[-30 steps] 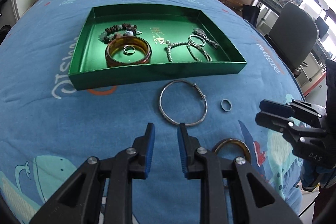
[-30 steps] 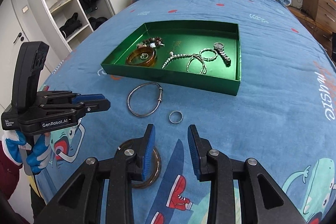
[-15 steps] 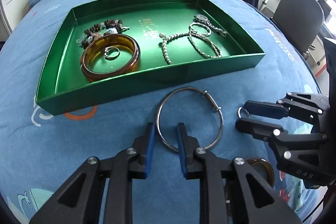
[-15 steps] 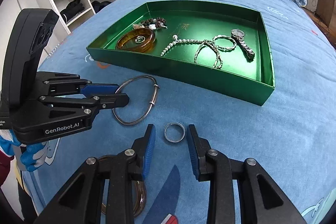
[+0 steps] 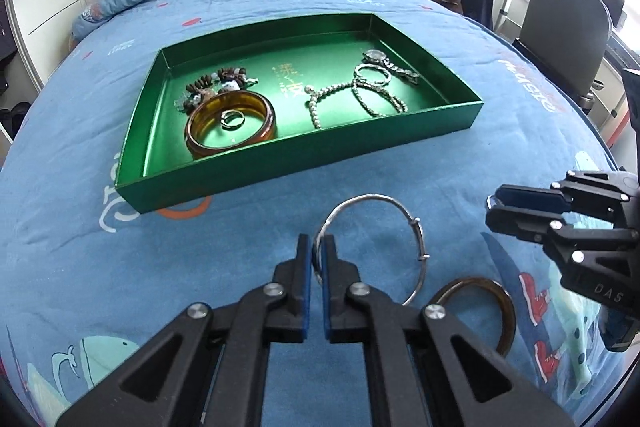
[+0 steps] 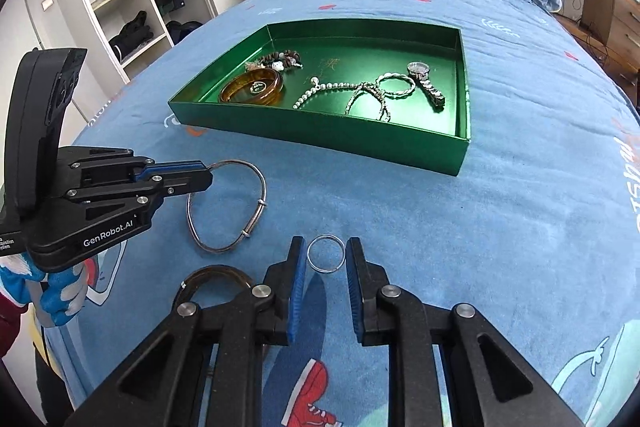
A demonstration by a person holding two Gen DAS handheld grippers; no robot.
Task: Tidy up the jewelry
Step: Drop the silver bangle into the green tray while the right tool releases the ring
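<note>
Blue bedspread point(image 5: 80, 247) bears green tray point(image 5: 304, 163) holding amber bangle point(image 5: 231, 126), necklace point(image 5: 320, 99), watch point(image 5: 390, 65)

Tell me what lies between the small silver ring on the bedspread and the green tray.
Nothing: in the right wrist view, only bare blue bedspread separates the small silver ring from the green tray's near wall. The silver bangle lies off to the side.

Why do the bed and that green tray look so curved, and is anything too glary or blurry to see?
Left wrist view: fisheye lens bows the green tray; windows at right blown out. Right wrist view: same bulge, dark corners; the small ring between the right hand-held gripper's fingers stays sharp.
</note>
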